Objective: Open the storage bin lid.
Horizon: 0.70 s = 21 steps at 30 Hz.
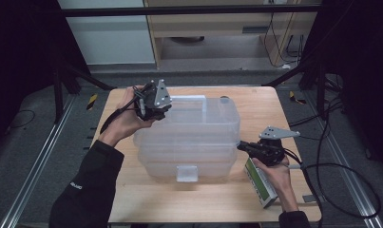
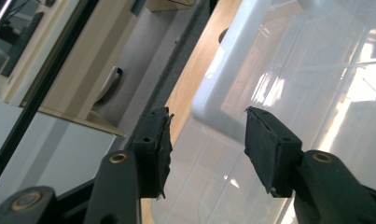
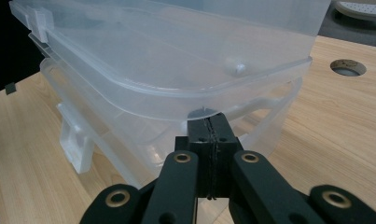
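Worktop (image 1: 132, 199): a pale wooden top. A big clear box stands in the middle of it.

Clear box (image 1: 189, 156): see-through plastic with a white latch tab at the near side. Its body sits flat on the wood.

Lid (image 1: 208, 118): clear, with a white rim. It lies on top of the box. In the right gripper view the lid (image 3: 176, 51) looks a bit lifted at the corner near the jaws, with a gap under its edge.

Left gripper (image 1: 153, 102): a hand holds it at the far left corner of the lid. In the left gripper view its jaws stand apart, one on each side of the lid's white rim (image 2: 213, 93). The pads do not press on the rim. Nothing is held.

Right gripper (image 1: 244, 146): a hand holds it at the right side of the box, low down. In the right gripper view the jaws are squeezed tight together, pad against pad. Their tips sit right under the lid's edge, at the box's side. I cannot tell if they touch the plastic.

Green and white pack (image 1: 260, 183): it lies on the wood under the right hand, near the right edge.

Round hole (image 3: 348, 66): a small hole in the wood, beyond the box.
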Motion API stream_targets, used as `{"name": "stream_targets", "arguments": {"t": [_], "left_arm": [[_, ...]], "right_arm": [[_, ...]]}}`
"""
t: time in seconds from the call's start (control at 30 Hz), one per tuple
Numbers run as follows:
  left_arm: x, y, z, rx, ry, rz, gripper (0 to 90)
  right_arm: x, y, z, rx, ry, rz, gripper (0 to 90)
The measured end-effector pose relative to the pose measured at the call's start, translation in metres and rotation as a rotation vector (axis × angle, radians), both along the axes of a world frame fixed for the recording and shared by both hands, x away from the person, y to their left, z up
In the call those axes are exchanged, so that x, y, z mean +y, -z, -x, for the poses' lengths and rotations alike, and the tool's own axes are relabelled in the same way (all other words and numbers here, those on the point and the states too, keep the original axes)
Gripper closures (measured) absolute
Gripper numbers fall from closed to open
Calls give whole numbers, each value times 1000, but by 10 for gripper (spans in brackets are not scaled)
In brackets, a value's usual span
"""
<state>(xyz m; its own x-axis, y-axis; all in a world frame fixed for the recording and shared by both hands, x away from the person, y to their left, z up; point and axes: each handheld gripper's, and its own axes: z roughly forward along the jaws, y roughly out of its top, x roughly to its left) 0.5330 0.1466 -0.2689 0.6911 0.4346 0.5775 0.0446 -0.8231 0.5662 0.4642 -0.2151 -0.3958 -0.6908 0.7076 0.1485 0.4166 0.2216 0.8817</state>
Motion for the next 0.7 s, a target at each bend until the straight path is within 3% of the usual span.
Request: {"name": "stream_targets", "arguments": {"t": [0.17, 0.43, 0.57, 0.7], "left_arm": [[19, -3, 9, -6, -48, 50, 485], [57, 1, 18, 9, -142, 213, 505], [74, 5, 22, -3, -206, 277, 524], [86, 11, 27, -9, -254, 314, 533]], "right_arm": [[0, 0, 0, 0, 2, 4, 900], [1, 0, 1, 2, 4, 7, 900], [1, 0, 1, 2, 4, 8, 900], [1, 0, 1, 1, 7, 11, 900]]}}
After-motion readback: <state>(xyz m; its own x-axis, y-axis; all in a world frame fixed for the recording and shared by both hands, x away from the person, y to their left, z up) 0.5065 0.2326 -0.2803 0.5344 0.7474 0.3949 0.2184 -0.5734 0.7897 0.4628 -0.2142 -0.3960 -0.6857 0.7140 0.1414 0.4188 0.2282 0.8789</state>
